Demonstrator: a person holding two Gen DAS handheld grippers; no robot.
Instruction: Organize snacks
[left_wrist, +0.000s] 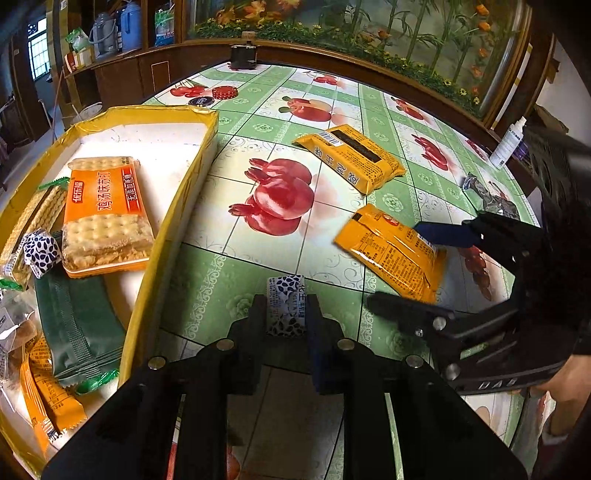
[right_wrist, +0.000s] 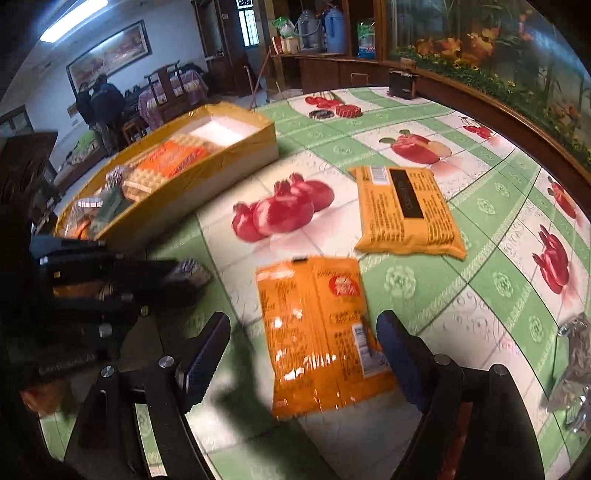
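Snacks are mid-sort: the left gripper (left_wrist: 286, 314) is clamped on a small leaf-patterned candy (left_wrist: 286, 308) just beside the yellow box (left_wrist: 173, 221), low over the table (left_wrist: 258, 129). The right gripper (right_wrist: 303, 354) stands wide apart around a glossy orange packet (right_wrist: 321, 332) farther from the box. That slick film may slip or crumple if pinched off-centre; the candy could snag the box wall.

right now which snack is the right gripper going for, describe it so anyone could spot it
On the fruit-print table, find the two orange packets right of the tray. It is the nearer packet, glossy and flat, between the right gripper fingers; the far packet is puffier with a black stripe.
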